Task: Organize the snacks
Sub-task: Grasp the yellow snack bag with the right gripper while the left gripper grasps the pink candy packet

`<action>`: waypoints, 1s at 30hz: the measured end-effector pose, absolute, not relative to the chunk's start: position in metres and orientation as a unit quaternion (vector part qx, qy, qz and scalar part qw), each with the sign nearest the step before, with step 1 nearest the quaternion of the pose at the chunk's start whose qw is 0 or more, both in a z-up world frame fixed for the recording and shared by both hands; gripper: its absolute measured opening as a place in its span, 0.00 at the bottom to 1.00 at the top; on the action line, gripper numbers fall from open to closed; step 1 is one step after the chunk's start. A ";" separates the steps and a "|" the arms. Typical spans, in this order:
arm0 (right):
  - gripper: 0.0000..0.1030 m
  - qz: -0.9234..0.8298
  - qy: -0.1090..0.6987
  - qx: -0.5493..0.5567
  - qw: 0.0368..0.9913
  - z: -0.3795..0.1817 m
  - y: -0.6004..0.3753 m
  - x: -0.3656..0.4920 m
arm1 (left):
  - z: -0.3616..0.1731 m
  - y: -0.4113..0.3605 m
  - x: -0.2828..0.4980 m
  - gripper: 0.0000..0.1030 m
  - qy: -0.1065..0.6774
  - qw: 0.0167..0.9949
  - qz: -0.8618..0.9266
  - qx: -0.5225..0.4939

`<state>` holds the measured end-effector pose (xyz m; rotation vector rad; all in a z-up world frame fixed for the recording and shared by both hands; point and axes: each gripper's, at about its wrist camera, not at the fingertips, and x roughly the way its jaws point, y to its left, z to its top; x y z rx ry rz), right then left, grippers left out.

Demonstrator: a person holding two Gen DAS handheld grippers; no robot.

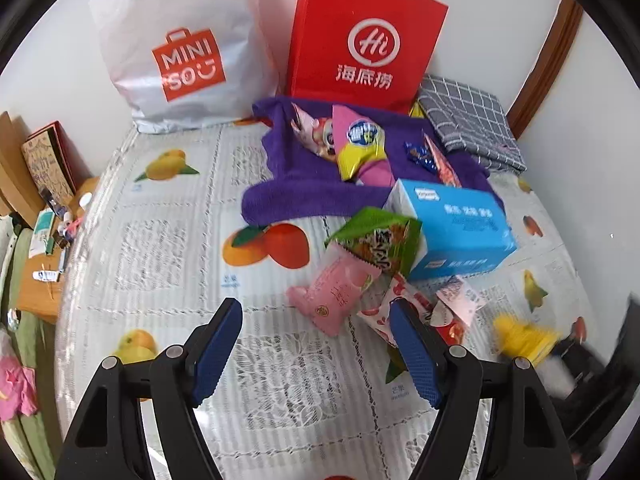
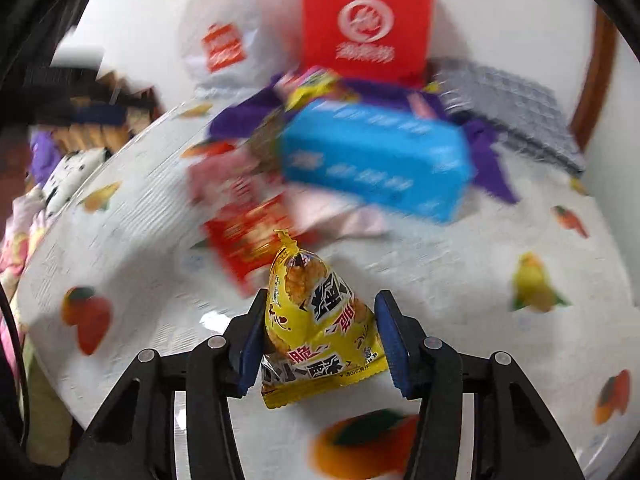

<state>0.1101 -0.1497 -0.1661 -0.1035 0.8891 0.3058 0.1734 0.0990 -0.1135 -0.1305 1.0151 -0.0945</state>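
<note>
My right gripper (image 2: 320,336) is shut on a yellow triangular snack packet (image 2: 316,328) and holds it above the table; that packet shows blurred at the right edge of the left wrist view (image 1: 524,336). My left gripper (image 1: 316,344) is open and empty, low over the tablecloth. Just ahead of it lie a pink snack packet (image 1: 332,292), a green packet (image 1: 380,244), a red-and-white packet (image 1: 400,312) and a blue box (image 1: 456,224). More snacks, including a pink-and-yellow packet (image 1: 360,144), lie on a purple towel (image 1: 304,196).
A white MINISO bag (image 1: 180,48) and a red paper bag (image 1: 360,36) stand against the back wall. A grey checked cloth (image 1: 472,120) lies at back right. The fruit-print tablecloth (image 1: 160,240) covers the table. A cluttered wooden stand (image 1: 44,240) is off the left edge.
</note>
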 end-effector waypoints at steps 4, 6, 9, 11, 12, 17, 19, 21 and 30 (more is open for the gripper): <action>0.50 0.097 0.400 -0.038 0.911 -0.158 -0.191 0.136 | -0.129 0.086 0.179 0.72 0.479 0.876 -0.040 -0.039; 0.50 0.079 0.401 -0.036 0.912 -0.161 -0.204 0.149 | -0.139 0.078 0.184 0.72 0.480 0.876 -0.041 -0.019; 0.50 0.071 0.406 -0.010 0.911 -0.171 -0.219 0.166 | -0.149 0.072 0.189 0.72 0.475 0.879 -0.036 0.004; 0.50 0.063 0.406 -0.011 0.912 -0.176 -0.218 0.175 | -0.156 0.070 0.194 0.72 0.472 0.881 -0.027 0.021; 0.50 0.060 0.406 -0.014 0.912 -0.178 -0.215 0.178 | -0.160 0.069 0.197 0.72 0.472 0.881 -0.022 0.026; 0.50 0.067 0.420 -0.030 0.905 -0.187 -0.207 0.193 | -0.180 0.067 0.210 0.72 0.474 0.879 -0.029 0.036; 0.48 0.066 0.425 -0.017 0.902 -0.190 -0.209 0.198 | -0.186 0.068 0.214 0.69 0.470 0.882 -0.029 0.031; 0.46 0.064 0.439 -0.006 0.896 -0.195 -0.211 0.205 | -0.189 0.069 0.215 0.65 0.464 0.885 -0.032 0.025; 0.47 0.072 0.456 0.004 0.887 -0.201 -0.210 0.208 | -0.190 0.067 0.215 0.50 0.457 0.888 -0.044 0.015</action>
